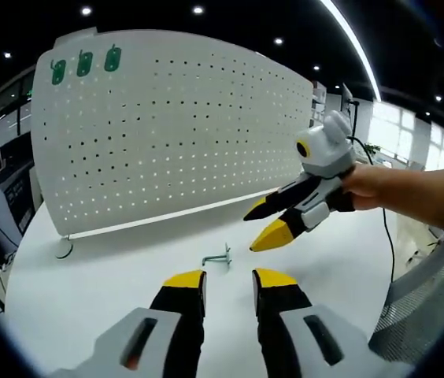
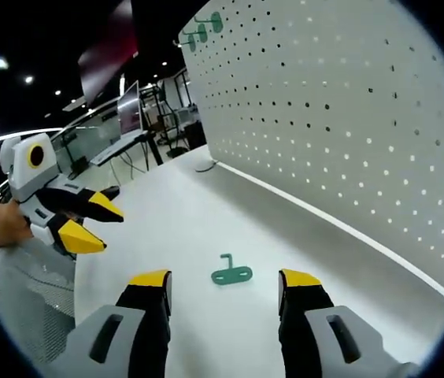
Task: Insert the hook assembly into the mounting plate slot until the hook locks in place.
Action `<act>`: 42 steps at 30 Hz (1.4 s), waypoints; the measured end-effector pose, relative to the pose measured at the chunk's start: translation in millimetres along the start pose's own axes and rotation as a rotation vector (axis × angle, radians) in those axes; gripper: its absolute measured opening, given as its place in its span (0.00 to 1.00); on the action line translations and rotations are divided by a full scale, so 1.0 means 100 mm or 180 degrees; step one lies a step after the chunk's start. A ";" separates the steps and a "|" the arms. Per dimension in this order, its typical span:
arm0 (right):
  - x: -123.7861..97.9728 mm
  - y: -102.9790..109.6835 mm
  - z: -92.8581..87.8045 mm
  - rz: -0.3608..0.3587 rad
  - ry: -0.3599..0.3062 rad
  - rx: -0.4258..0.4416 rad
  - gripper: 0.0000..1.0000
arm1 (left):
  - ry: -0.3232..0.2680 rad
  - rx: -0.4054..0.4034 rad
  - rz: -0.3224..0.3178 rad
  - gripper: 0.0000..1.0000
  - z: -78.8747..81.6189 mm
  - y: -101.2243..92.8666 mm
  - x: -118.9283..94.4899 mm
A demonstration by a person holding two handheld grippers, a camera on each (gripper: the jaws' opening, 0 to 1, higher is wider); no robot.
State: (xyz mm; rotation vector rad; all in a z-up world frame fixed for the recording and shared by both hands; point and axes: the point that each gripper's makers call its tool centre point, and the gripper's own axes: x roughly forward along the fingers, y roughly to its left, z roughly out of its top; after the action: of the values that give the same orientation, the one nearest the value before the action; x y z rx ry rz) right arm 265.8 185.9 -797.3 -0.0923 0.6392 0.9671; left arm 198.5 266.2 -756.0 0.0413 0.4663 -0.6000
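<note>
Near the pegboard's (image 2: 348, 102) foot on the white tabletop (image 2: 175, 228), the green hook (image 2: 231, 273) lay flat between the right hand-held gripper's (image 2: 224, 279) released jaws. The left hand-held gripper (image 1: 229, 279) was also released, empty. Pinching the thin plate off-centre might let it skid away.

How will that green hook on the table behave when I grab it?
The green hook looks small, thin and rigid, so probably light and stiff. It lies flat on the smooth white table, so it may slide rather than roll when the fingers nudge it.
</note>
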 end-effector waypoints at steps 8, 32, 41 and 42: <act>0.10 0.01 -0.04 0.0018 0.0065 -0.0046 0.55 | 0.0015 -0.0003 -0.0015 0.24 -0.01 -0.01 0.00; 0.33 -0.08 -0.16 0.0090 0.0278 -0.0280 0.46 | 0.0040 -0.0059 -0.0028 0.23 -0.03 0.00 0.02; 0.39 -0.10 -0.19 0.0131 0.0325 -0.0345 0.42 | 0.0073 -0.0067 -0.0022 0.22 -0.06 0.01 0.03; 0.39 -0.11 -0.20 0.0135 0.0327 -0.0351 0.41 | 0.0075 -0.0069 -0.0022 0.22 -0.06 0.01 0.03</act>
State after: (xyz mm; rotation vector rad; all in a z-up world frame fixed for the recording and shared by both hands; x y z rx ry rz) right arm 280.8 201.6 -836.7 -0.2283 0.6842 1.0434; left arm 198.9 266.8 -762.9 0.0262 0.4961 -0.6016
